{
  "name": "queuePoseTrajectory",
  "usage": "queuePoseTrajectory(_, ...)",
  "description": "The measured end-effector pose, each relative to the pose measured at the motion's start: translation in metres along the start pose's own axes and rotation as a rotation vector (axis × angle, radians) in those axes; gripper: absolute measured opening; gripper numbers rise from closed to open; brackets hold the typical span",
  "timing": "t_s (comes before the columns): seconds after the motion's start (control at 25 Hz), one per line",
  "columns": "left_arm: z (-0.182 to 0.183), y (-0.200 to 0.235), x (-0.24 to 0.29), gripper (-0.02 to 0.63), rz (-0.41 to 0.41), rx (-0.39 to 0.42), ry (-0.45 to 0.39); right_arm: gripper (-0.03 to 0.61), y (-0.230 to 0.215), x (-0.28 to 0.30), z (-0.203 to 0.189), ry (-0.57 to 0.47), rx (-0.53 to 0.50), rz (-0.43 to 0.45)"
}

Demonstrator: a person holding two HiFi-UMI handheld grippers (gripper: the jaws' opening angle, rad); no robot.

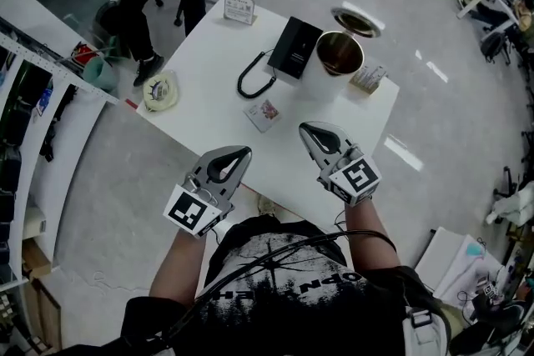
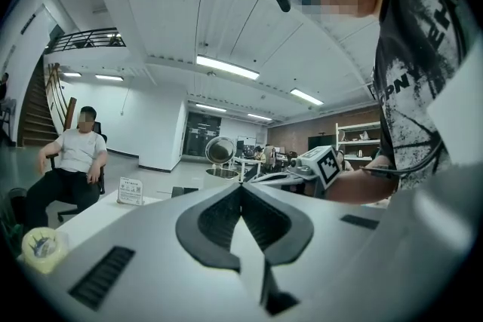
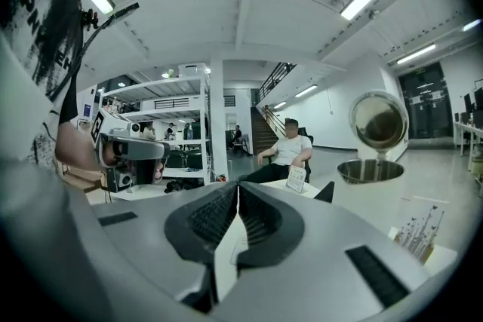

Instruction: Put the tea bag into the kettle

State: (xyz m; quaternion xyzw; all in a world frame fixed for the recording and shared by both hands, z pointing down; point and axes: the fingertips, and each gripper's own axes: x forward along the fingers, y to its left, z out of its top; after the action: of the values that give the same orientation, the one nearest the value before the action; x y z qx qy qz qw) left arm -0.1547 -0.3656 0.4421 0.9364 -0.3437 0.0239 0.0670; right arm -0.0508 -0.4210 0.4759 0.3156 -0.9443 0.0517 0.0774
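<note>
The jaws of the left gripper (image 1: 234, 159) and the right gripper (image 1: 314, 133) are pressed together on nothing, the tea bag (image 1: 264, 113) is seen just ahead of them, and the kettle (image 1: 340, 54) beyond is left open, likely so the bag can be dropped in.

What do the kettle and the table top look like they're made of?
Kettle: probably polished stainless steel; its inside and open lid shine like mirrors. Table: smooth white top with a dull sheen, perhaps laminate or painted board; the pictures leave that open.
</note>
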Motion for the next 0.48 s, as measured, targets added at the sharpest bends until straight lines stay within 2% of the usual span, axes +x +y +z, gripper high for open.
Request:
queuePoseTrajectory(0.2, -0.008, 0.023, 0.006, 0.012, -0.004, -0.016, 0.005, 0.019, -0.018, 0.047, -0.04, 0.133, 0.044, -0.007)
queuePoseTrajectory(0.28, -0.009, 0.027, 0.008, 0.012, -0.006, -0.041, 0.008, 0.096, -0.021, 0.067, -0.062, 0.204, 0.053, -0.003)
queuePoseTrajectory(0.48, -0.015, 0.04, 0.005, 0.012, 0.005, -0.072, 0.021, 0.225, -0.025, 0.111, -0.119, 0.386, 0.066, 0.001)
